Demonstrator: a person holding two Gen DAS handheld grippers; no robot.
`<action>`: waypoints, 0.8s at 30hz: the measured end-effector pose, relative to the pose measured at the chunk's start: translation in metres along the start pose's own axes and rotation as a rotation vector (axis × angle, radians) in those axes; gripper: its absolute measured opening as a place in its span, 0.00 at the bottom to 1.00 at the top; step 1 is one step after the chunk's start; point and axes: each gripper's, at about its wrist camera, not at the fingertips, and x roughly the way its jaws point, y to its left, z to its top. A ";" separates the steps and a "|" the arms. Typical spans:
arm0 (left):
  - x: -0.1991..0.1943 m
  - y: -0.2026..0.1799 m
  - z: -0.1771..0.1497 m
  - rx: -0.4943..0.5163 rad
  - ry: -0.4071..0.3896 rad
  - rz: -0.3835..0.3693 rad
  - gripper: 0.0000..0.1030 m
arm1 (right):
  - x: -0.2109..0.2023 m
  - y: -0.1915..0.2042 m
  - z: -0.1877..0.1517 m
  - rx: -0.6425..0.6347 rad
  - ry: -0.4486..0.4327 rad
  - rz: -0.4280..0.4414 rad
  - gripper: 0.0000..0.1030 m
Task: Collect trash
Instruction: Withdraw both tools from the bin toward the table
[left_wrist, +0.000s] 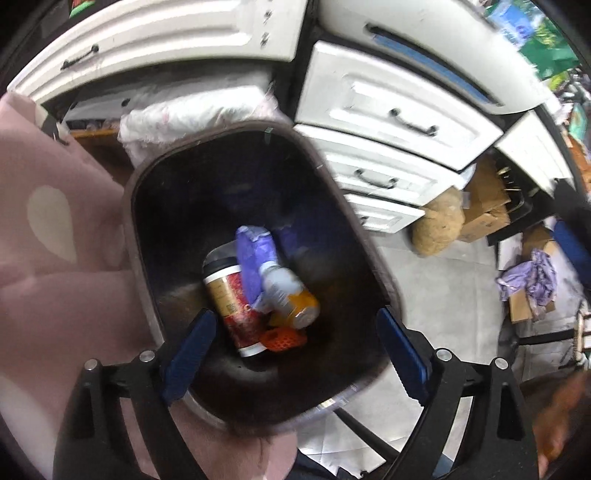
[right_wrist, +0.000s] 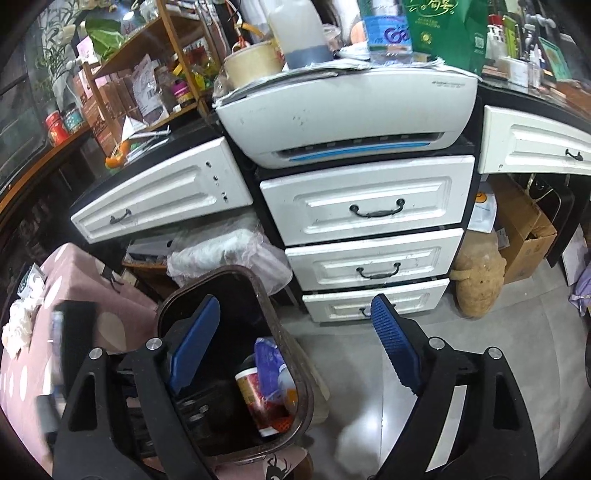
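Trash bin (left_wrist: 147, 236) sits directly below our left hand-held gripper (left_wrist: 295, 354), jaws wide and empty; our right hand-held gripper (right_wrist: 291, 350), likewise open, hangs just beside its rim.

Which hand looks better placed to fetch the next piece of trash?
Probably the right. The right gripper is open and empty, over the bin's edge and the floor. The left gripper is open too, but points straight down into the bin over the red cup and bottle.
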 end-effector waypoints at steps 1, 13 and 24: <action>-0.012 -0.002 -0.001 0.009 -0.018 -0.019 0.85 | 0.000 0.000 0.000 0.000 -0.004 0.001 0.82; -0.156 0.012 -0.046 0.165 -0.387 0.069 0.95 | -0.015 0.029 -0.002 -0.122 -0.079 0.045 0.88; -0.224 0.111 -0.096 0.053 -0.519 0.266 0.95 | -0.049 0.112 -0.012 -0.359 -0.091 0.219 0.90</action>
